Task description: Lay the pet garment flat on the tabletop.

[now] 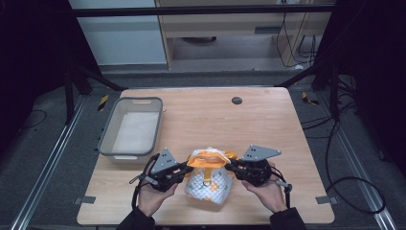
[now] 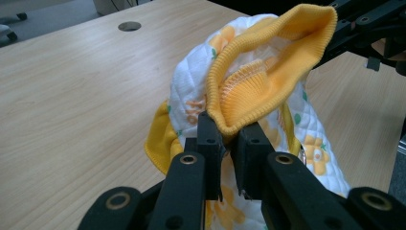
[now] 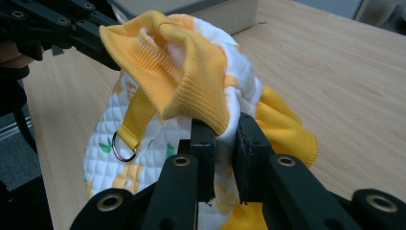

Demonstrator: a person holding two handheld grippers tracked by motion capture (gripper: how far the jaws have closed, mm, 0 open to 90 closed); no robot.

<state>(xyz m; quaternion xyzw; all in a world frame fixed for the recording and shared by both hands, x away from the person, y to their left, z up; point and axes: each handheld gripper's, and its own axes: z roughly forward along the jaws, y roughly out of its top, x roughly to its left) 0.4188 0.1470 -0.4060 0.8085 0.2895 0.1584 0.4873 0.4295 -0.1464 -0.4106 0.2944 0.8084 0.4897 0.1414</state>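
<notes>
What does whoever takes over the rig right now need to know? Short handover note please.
Left gripper: shut on the garment's yellow ribbed collar.
Right gripper: shut on the same collar, opposite side.
Garment: small quilted white piece with a yellow flower print, held up between both grippers, lower part hanging to the wooden table.
Grey bin: on the table to the left, nothing visible in it.
Done: both grips taken.
Left: probably moving it into the bin.
</notes>
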